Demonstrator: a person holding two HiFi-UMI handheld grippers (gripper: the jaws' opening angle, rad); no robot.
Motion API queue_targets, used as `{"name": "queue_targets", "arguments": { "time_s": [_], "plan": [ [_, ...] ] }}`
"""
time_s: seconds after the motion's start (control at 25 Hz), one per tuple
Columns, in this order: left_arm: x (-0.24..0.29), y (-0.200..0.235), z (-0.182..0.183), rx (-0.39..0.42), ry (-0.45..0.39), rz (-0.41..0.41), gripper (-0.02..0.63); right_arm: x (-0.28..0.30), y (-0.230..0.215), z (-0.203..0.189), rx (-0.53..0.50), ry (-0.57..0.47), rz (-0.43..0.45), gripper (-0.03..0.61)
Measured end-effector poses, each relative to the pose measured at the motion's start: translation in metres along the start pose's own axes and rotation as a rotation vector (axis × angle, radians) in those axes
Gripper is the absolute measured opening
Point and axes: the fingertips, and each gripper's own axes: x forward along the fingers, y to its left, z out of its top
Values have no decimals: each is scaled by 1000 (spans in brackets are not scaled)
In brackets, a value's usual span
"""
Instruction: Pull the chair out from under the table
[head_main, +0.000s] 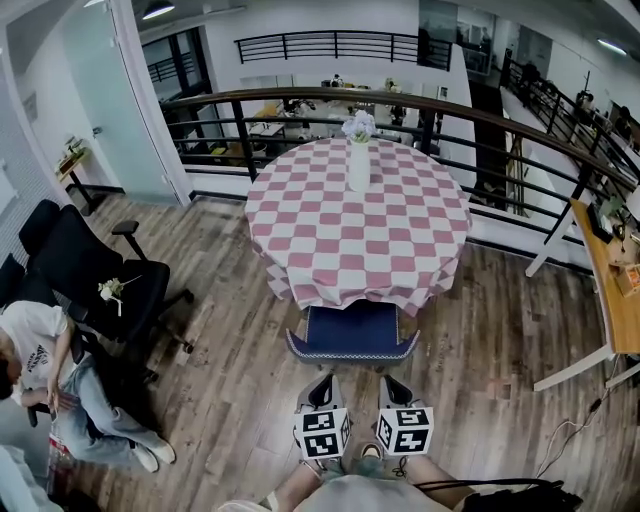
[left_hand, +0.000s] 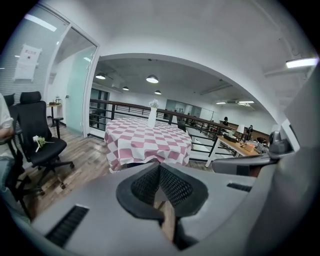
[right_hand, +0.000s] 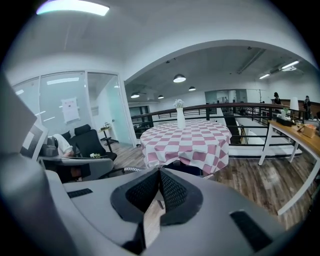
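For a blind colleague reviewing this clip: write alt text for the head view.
A blue chair is tucked under the near edge of a round table draped in pink-and-white checks, a white flower vase on it. Below, the left gripper and right gripper, both shut, point toward it without touching. A black office chair and a person sit at left.

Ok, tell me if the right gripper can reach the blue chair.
Probably yes: the blue chair juts from under the table just ahead of the right gripper, only bare floor between. Its jaws are shut and must open first.
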Motion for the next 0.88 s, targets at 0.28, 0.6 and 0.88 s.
{"name": "queue_targets", "arguments": {
  "time_s": [0.28, 0.6, 0.88],
  "plan": [
    [-6, -5, 2, 13, -6, 21, 2, 3, -7, -2, -49, 21, 10, 18],
    [-8, 2, 7, 4, -25, 53, 2, 19, -6, -1, -204, 47, 45, 20],
    [-9, 13, 8, -23, -29, 87, 2, 39, 6, -2, -276, 103, 156, 59]
  ]
}}
